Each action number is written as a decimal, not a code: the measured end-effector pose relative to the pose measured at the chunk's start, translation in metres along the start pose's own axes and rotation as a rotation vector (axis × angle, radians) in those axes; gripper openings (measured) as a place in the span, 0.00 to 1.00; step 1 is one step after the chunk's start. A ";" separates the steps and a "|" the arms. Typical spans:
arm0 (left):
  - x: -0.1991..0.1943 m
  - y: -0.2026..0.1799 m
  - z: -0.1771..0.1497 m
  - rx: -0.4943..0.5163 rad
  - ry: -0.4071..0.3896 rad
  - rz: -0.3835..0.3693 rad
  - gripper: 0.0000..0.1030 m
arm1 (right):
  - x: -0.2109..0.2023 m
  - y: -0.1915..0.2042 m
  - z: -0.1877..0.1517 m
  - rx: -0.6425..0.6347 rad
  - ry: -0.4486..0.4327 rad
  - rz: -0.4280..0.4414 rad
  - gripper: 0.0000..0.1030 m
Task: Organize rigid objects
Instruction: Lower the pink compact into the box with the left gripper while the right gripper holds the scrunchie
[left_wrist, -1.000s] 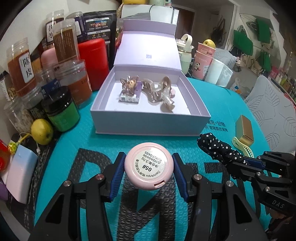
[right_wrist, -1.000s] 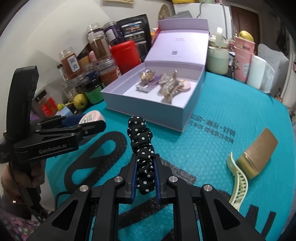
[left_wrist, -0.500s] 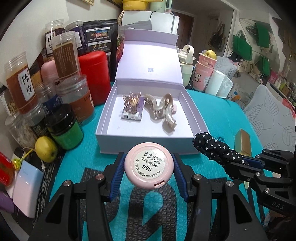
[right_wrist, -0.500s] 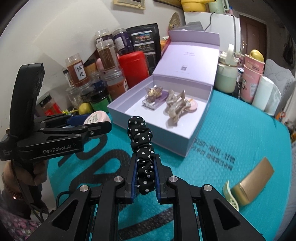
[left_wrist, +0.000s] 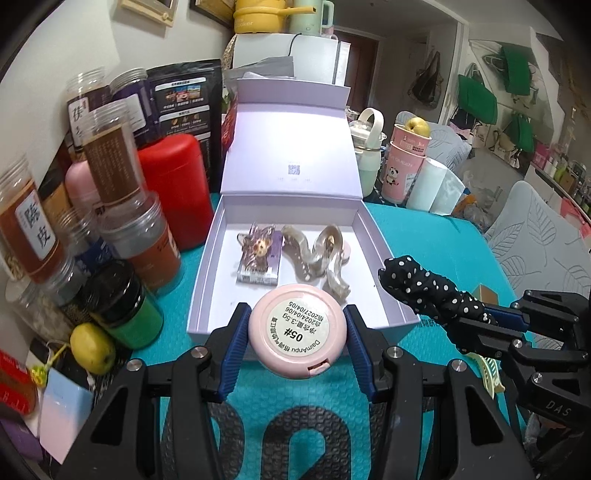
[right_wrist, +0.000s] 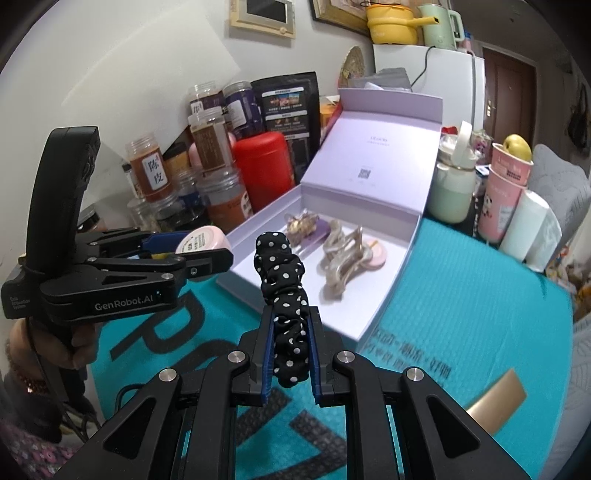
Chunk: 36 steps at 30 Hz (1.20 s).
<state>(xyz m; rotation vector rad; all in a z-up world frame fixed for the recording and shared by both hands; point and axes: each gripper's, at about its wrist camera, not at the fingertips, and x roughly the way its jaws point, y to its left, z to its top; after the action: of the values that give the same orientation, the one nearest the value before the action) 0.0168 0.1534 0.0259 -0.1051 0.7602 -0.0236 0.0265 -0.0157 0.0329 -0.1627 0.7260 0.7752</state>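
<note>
My left gripper (left_wrist: 297, 334) is shut on a round pink compact (left_wrist: 297, 332) with a white label, held just over the near wall of the open lilac box (left_wrist: 207, 291). My right gripper (right_wrist: 290, 334) is shut on a black polka-dot scrunchie (right_wrist: 282, 280), raised at the box's front right corner; it also shows in the left wrist view (left_wrist: 428, 291). Inside the box lie a gold hair clip on a card (left_wrist: 258, 254), a beige claw clip (left_wrist: 321, 258) and a small pink disc (right_wrist: 378, 254). The left gripper shows in the right wrist view (right_wrist: 201, 249).
Jars, a red canister (left_wrist: 173, 188) and a green-lidded pot (left_wrist: 122, 310) crowd the box's left side, with a lemon (left_wrist: 92, 349). Cups and a paper roll (left_wrist: 424, 188) stand behind right. A gold case with a pale comb (right_wrist: 495, 398) lies on the teal mat (left_wrist: 436, 236).
Both grippers have risen and moved forward toward the box. The compact now hangs over the box's near wall and the scrunchie is by its right front corner.
</note>
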 end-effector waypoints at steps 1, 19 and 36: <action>0.001 0.000 0.004 0.003 -0.004 -0.002 0.49 | 0.000 -0.001 0.003 -0.001 -0.003 -0.001 0.15; 0.031 0.010 0.046 0.021 -0.023 -0.004 0.49 | 0.025 -0.031 0.036 0.038 -0.029 -0.038 0.15; 0.089 0.034 0.061 0.012 0.038 0.002 0.49 | 0.066 -0.051 0.050 0.064 -0.016 -0.086 0.15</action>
<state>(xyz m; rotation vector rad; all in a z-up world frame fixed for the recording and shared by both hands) 0.1222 0.1871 0.0052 -0.0930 0.7983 -0.0286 0.1210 0.0054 0.0214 -0.1286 0.7227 0.6702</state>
